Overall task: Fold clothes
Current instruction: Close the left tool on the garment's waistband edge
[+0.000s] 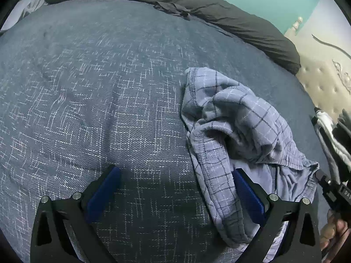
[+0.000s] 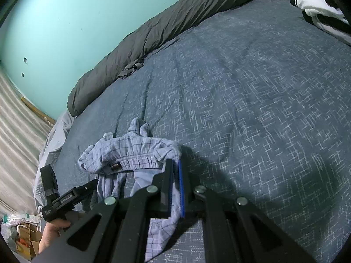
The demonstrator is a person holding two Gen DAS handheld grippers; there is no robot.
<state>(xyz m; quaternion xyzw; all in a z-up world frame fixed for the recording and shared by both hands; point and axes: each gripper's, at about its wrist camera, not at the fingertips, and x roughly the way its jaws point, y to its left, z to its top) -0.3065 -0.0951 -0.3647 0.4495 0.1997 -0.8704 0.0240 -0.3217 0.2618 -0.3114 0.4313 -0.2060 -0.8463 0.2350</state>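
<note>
Light blue plaid shorts (image 1: 237, 114) lie crumpled on the blue woven bedcover (image 1: 109, 87). My left gripper (image 1: 175, 169) is open wide just above the cover. One leg of the shorts runs along the inside of its right finger (image 1: 245, 192), and the pads press on nothing. In the right wrist view the shorts (image 2: 131, 151) show their elastic waistband, and my right gripper (image 2: 175, 164) is shut on the waistband's right end, with cloth bunched below the fingers.
A dark grey duvet (image 2: 153, 32) is rolled along the far side of the bedcover (image 2: 241, 87) against a teal wall. A black and white garment (image 2: 318, 6) lies at the far right corner. A hand (image 2: 52, 230) holds the left tool. A bag and boxes (image 2: 22, 230) are on the floor.
</note>
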